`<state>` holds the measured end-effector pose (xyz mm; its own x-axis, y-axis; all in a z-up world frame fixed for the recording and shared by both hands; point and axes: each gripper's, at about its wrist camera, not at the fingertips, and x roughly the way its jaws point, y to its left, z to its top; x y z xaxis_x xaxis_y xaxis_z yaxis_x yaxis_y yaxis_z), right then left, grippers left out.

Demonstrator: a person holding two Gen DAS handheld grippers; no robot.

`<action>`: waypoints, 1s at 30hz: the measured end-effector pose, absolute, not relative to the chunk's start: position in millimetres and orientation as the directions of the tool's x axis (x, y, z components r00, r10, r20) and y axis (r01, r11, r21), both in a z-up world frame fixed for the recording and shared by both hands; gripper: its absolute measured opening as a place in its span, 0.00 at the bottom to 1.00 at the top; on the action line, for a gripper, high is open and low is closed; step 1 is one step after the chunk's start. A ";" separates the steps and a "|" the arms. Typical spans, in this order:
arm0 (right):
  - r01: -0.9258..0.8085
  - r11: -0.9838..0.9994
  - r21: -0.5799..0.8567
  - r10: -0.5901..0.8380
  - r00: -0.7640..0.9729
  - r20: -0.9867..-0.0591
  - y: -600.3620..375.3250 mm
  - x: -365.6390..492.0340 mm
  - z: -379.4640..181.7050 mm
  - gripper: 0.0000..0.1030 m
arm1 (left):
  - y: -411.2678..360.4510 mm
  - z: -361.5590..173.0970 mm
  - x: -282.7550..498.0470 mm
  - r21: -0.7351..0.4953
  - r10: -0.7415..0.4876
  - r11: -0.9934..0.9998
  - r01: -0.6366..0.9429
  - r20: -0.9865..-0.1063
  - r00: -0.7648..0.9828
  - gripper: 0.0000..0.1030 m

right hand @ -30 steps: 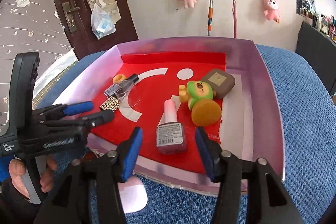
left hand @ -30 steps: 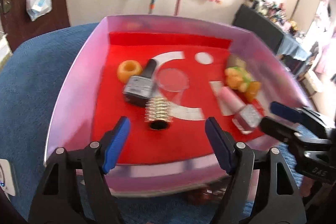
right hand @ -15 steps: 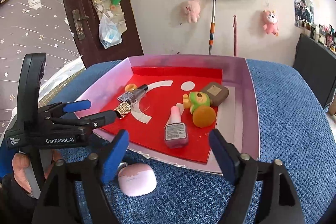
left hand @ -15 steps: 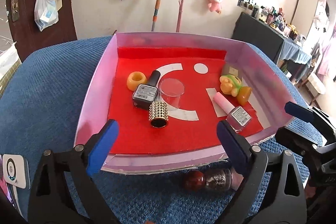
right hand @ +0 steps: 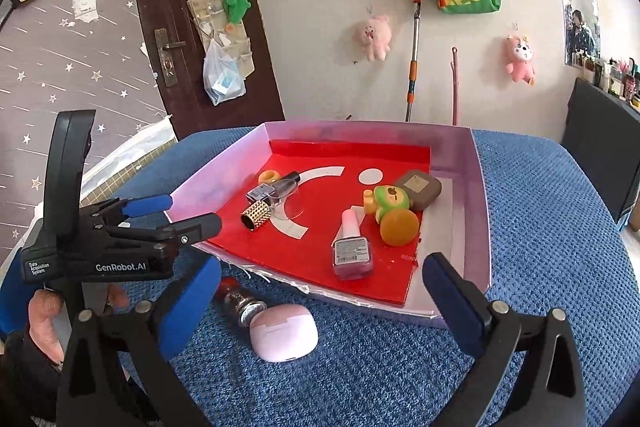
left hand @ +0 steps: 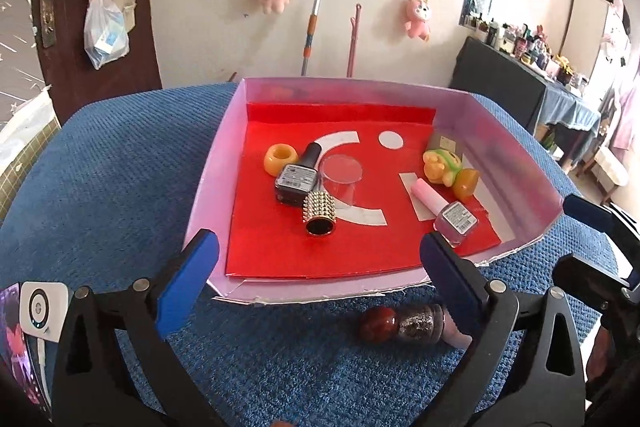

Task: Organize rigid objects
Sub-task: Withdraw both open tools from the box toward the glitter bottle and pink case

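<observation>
A pink tray (left hand: 212, 167) with a red liner sits on the blue cloth. Lying in it are a gold studded cylinder (left hand: 319, 213), a dark polish bottle (left hand: 298, 179), a clear cup (left hand: 342, 179), an orange ring (left hand: 280, 158), a pink polish bottle (right hand: 351, 247), a green toy (right hand: 390, 201) and a brown case (right hand: 418, 189). My left gripper (left hand: 316, 259) hovers at the tray's near edge, jaws opening, nothing between them. My right gripper (right hand: 322, 271) hangs before the near right corner, jaws likewise opening and empty.
A red-capped glitter bottle (left hand: 400, 323) and a pink rounded case (right hand: 284, 333) lie on the cloth just in front of the tray. A white device (left hand: 42, 307) sits at the near left. A door and a wall with hanging toys stand behind.
Both grippers drew back and up from the tray while their jaws spread wider. The gold cylinder and the pink bottle, once framed by the fingers, stay lying in the tray.
</observation>
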<state>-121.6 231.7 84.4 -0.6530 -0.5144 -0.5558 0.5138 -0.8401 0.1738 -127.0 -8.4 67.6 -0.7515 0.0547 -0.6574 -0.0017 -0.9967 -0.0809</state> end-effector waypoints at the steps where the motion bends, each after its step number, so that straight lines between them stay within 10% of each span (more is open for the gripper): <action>1: 0.516 -0.839 0.174 -0.516 -0.653 -0.554 231.4 -120.3 84.4 1.00 | -8.8 68.5 -124.7 -0.078 0.050 -0.997 0.001 -0.649 -0.759 1.00; 30: 0.531 -0.820 0.213 -0.547 -0.619 -0.563 237.0 -89.2 68.1 1.00 | -2.9 62.2 -84.5 -0.069 0.072 -0.997 -0.035 -0.647 -0.759 1.00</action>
<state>-89.2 237.0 68.1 -0.6193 -0.5468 -0.5634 0.5307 -0.8204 0.2129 -84.5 -2.9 62.2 -0.7589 0.0715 -0.6473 -0.0348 -0.9970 -0.0693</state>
